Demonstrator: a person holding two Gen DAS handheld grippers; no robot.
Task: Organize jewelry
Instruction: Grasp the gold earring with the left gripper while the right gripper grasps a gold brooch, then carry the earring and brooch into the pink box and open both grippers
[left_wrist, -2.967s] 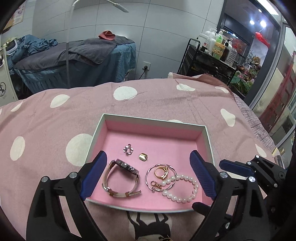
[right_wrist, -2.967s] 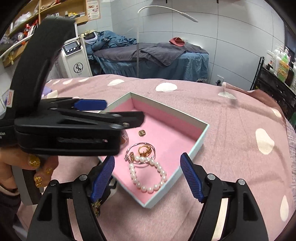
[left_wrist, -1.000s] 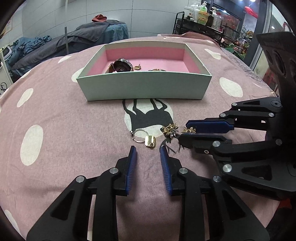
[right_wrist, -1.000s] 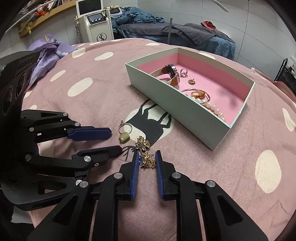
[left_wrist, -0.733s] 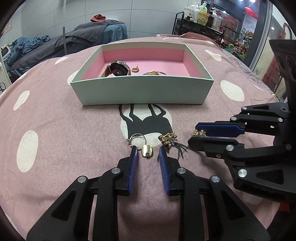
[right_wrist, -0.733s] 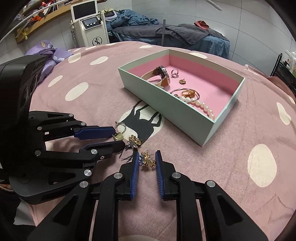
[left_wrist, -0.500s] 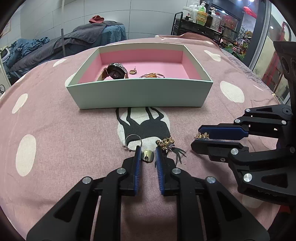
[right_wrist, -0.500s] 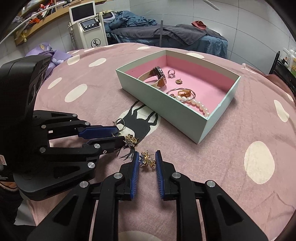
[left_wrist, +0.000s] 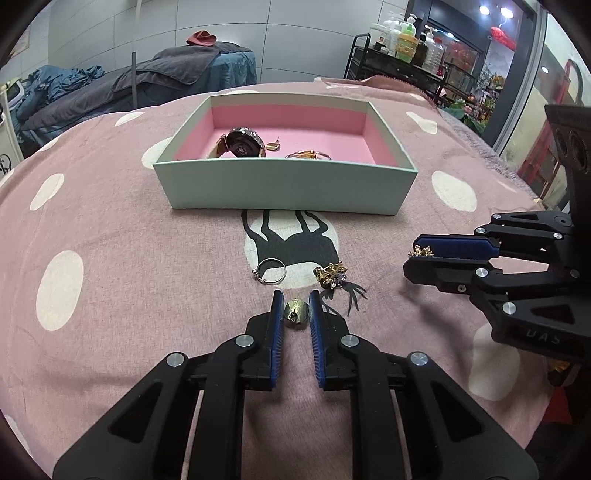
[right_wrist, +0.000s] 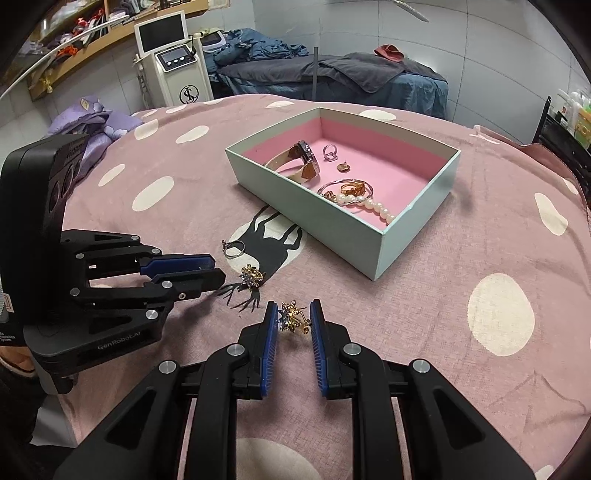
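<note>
My left gripper (left_wrist: 295, 312) is shut on a small gold stud earring (left_wrist: 295, 314), just above the pink dotted cloth. A silver ring (left_wrist: 271, 270) and a gold flower earring (left_wrist: 330, 275) lie on the cloth just beyond it. My right gripper (right_wrist: 293, 317) is shut on a matching gold flower earring (right_wrist: 293, 318) and held off the cloth. It also shows at the right of the left wrist view. The mint box (left_wrist: 284, 184) with pink lining stands farther back, holding a watch (right_wrist: 299, 158), a ring (right_wrist: 330, 150), a gold stud (right_wrist: 343, 167), a bangle and a pearl bracelet (right_wrist: 369, 205).
The cloth (left_wrist: 110, 229) covers a bed-like surface with a deer print (left_wrist: 291, 243) in front of the box. Beyond the far edge stand a treatment bed (right_wrist: 332, 74), a white machine (right_wrist: 173, 70) and a bottle rack (left_wrist: 402, 62). My left gripper's body (right_wrist: 66, 258) stands at the left of the right wrist view.
My left gripper's jaws have shut on the gold stud, which lay loose by the ring. The right gripper, still holding its flower earring, has drawn a little away from the other pieces.
</note>
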